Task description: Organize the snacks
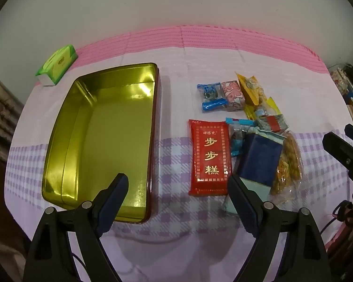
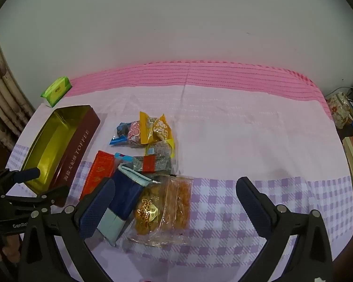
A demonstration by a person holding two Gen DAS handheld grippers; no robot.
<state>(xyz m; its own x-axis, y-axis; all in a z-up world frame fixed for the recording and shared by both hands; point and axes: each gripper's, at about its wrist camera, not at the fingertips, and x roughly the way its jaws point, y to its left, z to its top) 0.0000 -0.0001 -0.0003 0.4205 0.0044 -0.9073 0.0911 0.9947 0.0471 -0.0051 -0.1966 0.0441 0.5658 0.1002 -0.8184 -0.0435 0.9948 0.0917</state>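
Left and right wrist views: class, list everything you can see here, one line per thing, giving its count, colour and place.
tin: one, gold inside, dark red outside, nothing in it, left on the cloth.
tissue pack: one, green, behind the tin by the wall.
red packet: one, red with gold writing, flat, right of the tin.
blue box: one, dark blue, lying right of the red packet.
clear bag: one, see-through with golden snacks, right of the blue box.
small wrapped snacks: several, blue, pink, yellow and silver, heaped behind the packet and box.
tablecloth: one, pink and lilac check, under everything.
left gripper: one, black with blue pads, open, holding nothing.
right gripper: one, same colours, open, holding nothing.
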